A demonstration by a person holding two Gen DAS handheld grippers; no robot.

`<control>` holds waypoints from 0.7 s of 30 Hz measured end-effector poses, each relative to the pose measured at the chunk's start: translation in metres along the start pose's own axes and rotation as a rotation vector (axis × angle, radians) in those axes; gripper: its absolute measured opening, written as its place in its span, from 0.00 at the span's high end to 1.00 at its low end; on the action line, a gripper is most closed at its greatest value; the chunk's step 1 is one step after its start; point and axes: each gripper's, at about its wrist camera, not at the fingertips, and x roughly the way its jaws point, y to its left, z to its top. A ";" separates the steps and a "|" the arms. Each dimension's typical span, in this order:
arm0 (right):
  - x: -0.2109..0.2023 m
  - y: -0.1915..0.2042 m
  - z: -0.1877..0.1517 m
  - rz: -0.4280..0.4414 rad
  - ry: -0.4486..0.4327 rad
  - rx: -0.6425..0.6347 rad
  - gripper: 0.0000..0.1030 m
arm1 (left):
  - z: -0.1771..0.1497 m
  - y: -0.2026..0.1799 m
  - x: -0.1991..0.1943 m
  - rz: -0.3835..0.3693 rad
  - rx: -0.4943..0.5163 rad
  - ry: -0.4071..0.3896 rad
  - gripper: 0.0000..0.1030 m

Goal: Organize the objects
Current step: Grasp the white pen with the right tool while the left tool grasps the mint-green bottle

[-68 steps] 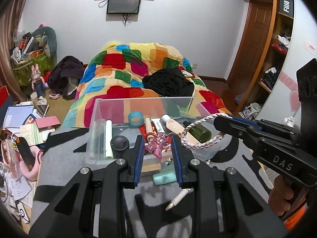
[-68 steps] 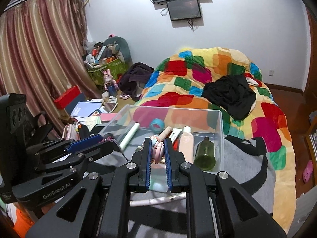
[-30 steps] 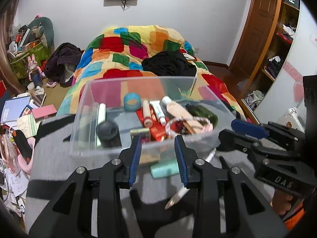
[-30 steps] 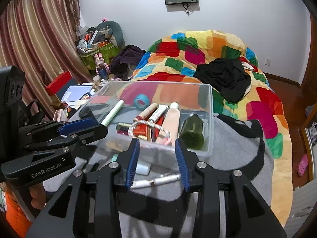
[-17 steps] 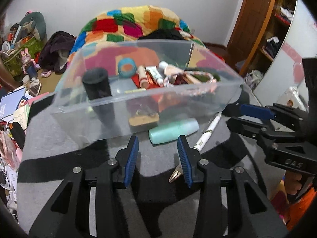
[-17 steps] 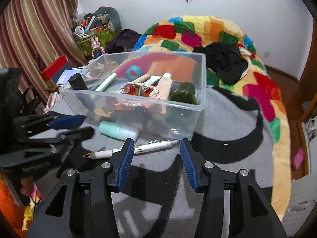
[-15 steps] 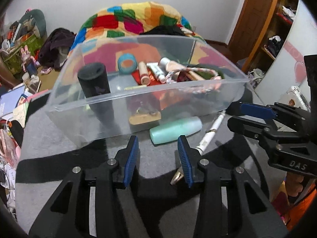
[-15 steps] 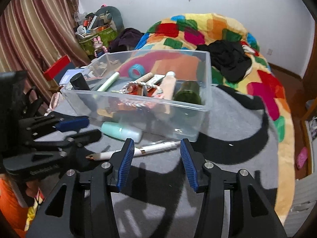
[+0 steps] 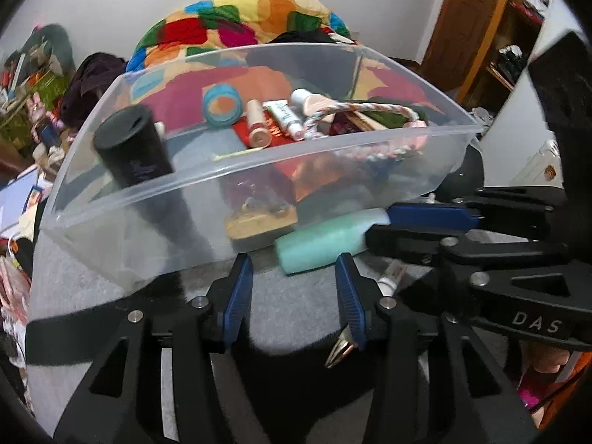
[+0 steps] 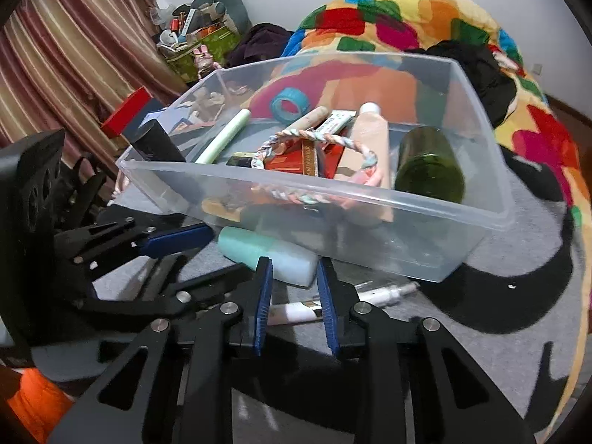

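A clear plastic bin (image 9: 259, 181) (image 10: 370, 199) stands on the grey cloth and holds a braided rope ring (image 10: 307, 137), a green bottle (image 10: 429, 162), a black cylinder (image 9: 137, 151), a tape roll (image 9: 222, 103) and several tubes. A mint green tube (image 9: 325, 240) (image 10: 266, 255) lies outside against the bin's near wall. A white pen (image 10: 333, 303) (image 9: 342, 347) lies in front of it. My left gripper (image 9: 294, 277) is open and empty just before the mint tube. My right gripper (image 10: 294, 281) is open, its fingers on either side of the mint tube's end, above the pen.
The grey and black cloth (image 10: 499, 314) covers the surface. A bed with a bright patchwork quilt (image 10: 407, 18) lies behind the bin, with black clothes (image 10: 477, 70) on it. Clutter and striped curtains (image 10: 55, 55) stand at the left. Wooden shelves (image 9: 499, 37) stand at the right.
The rope ring went from my right gripper into the bin and that gripper opened. Both grippers have since dropped low and closed in on the mint tube and pen in front of the bin.
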 end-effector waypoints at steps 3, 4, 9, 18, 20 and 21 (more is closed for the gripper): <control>0.005 -0.003 0.001 0.021 0.019 0.016 0.79 | 0.001 -0.010 0.004 0.029 0.043 0.000 0.56; 0.006 -0.003 0.001 0.017 0.021 0.015 0.79 | 0.001 -0.013 0.004 0.043 0.055 -0.004 0.56; 0.004 0.003 -0.001 0.016 0.025 -0.013 0.80 | -0.002 -0.006 0.000 0.009 0.025 -0.002 0.57; -0.002 0.028 -0.013 0.087 0.052 -0.115 0.79 | -0.042 0.005 -0.042 -0.051 -0.042 -0.039 0.57; -0.005 0.034 -0.018 0.085 0.053 -0.154 0.79 | -0.051 0.008 -0.053 -0.088 -0.052 -0.045 0.57; -0.008 0.038 -0.022 0.066 0.044 -0.175 0.79 | -0.054 0.010 -0.060 -0.097 -0.056 -0.053 0.57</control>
